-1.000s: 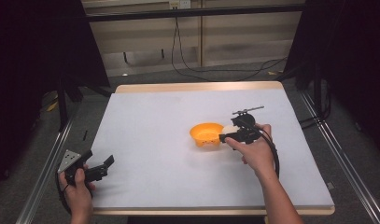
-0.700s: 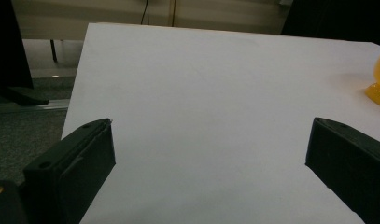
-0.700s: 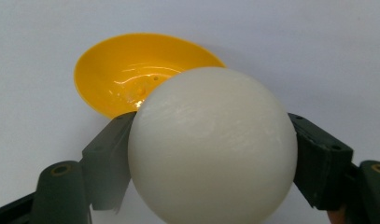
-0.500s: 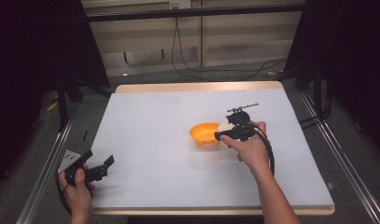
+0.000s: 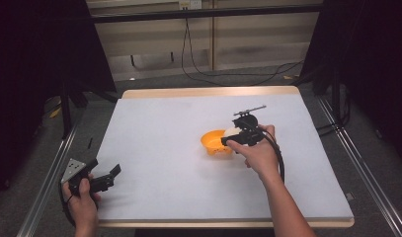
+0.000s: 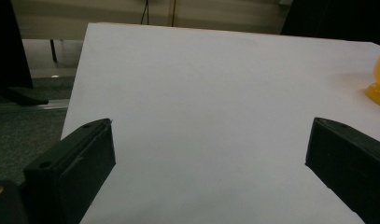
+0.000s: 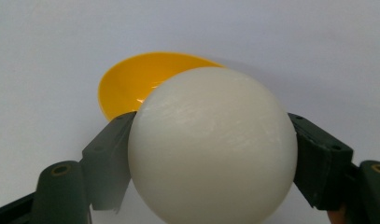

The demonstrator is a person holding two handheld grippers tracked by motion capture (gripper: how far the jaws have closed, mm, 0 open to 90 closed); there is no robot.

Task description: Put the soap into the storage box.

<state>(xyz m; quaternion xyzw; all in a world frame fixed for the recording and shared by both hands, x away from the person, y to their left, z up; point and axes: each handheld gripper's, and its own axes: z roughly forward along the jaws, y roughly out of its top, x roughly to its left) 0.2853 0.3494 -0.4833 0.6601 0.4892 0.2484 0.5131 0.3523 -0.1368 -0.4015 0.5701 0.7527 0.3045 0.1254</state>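
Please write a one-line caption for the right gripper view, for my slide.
Right gripper clamps a smooth white ball above a glossy yellow plastic bowl.

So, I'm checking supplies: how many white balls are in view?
1. The white ball sits clamped in the right gripper, just above the orange bowl.

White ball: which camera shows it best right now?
The right gripper view: the white ball sits large and sharp, clamped between the fingers, the yellow bowl just behind. The high view gives a small pale patch beside the right gripper.
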